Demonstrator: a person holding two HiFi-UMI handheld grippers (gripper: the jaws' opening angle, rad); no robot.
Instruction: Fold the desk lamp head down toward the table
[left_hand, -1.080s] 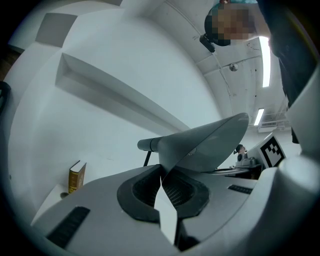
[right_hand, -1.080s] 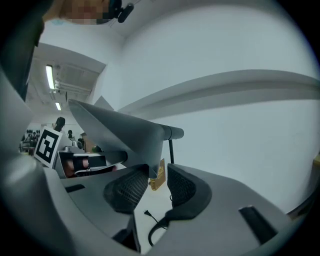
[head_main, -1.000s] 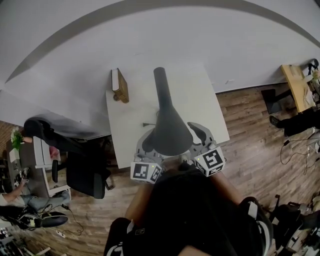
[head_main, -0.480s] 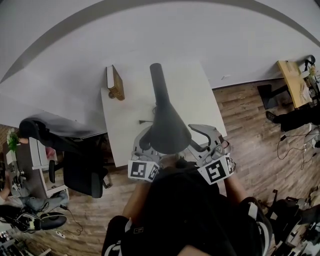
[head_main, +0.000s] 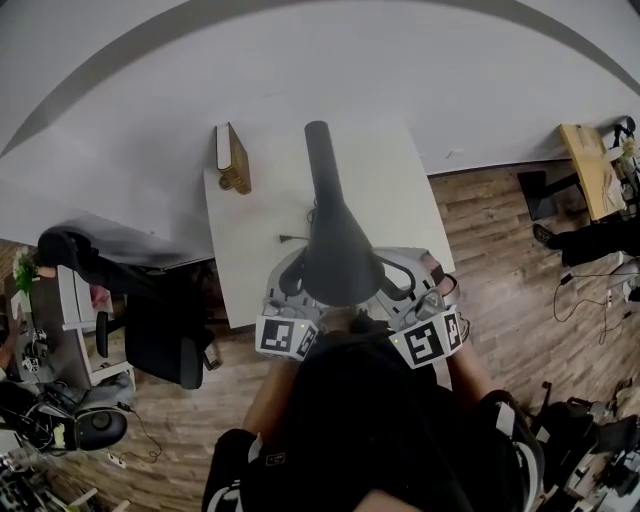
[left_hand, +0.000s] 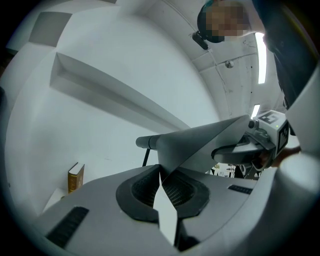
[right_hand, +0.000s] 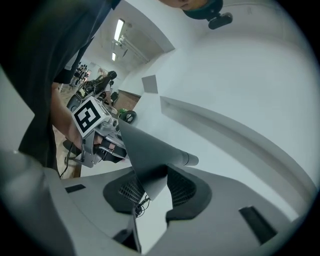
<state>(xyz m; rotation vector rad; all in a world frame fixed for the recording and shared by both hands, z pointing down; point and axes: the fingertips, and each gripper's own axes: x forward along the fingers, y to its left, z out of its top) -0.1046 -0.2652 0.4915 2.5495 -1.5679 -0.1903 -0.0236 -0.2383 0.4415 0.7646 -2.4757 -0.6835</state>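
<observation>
The grey cone-shaped lamp head stands high over the white table, with its neck running away from me. My left gripper is shut on the shade's left rim; in the left gripper view the thin rim runs in between the pads. My right gripper is at the right rim. In the right gripper view the shade's edge sits between jaws that have just been closing, with a gap still showing below it.
A brown book stands at the table's far left corner. A thin black cable lies on the tabletop near the lamp. A black office chair is left of the table. Wood floor lies to the right.
The right gripper has rolled and shifted slightly right and toward me, and its fingers have come in round the shade's right rim. The left gripper and lamp head have kept still.
</observation>
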